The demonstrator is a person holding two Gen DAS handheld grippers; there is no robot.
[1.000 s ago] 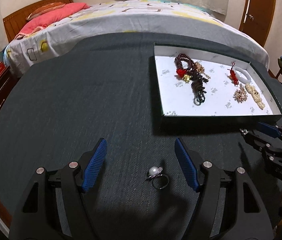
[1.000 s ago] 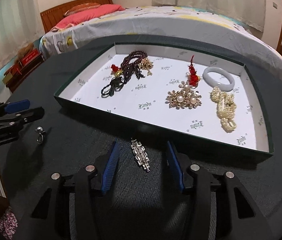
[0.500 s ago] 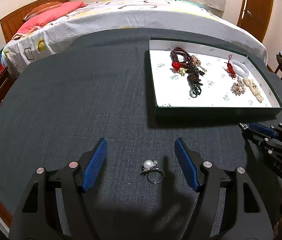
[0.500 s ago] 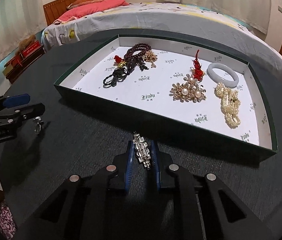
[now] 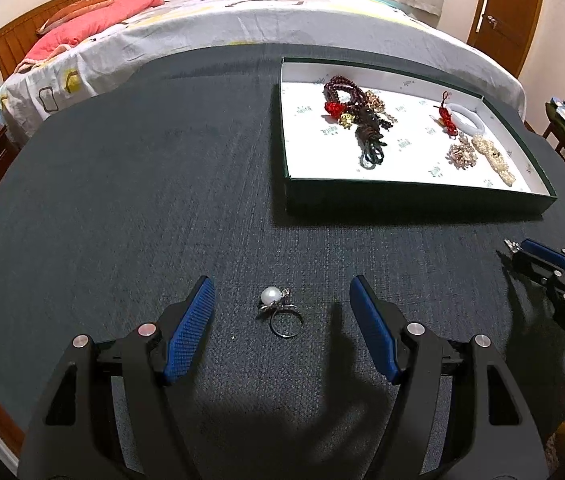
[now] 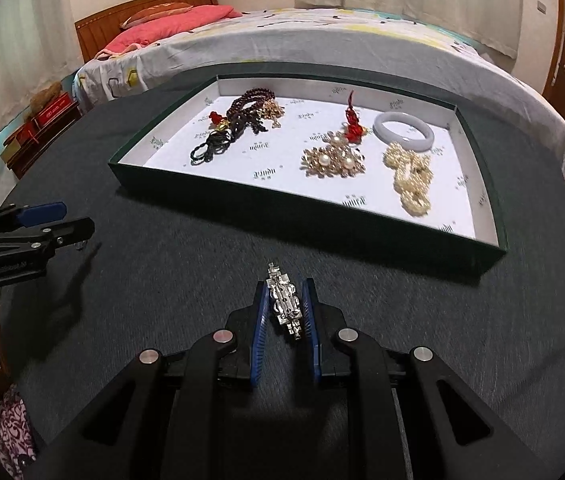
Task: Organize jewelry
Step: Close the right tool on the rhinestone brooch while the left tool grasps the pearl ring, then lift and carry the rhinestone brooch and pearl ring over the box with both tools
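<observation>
Dark cloth table (image 5: 122, 200) — bed (image 5: 282, 12) behind it.

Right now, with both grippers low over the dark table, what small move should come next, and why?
Probably lift the right gripper and carry it toward the green tray: its blue pads are already shut on the silver brooch, and the tray just ahead has bare white floor. The left gripper is open around the pearl ring, not yet gripping.
</observation>
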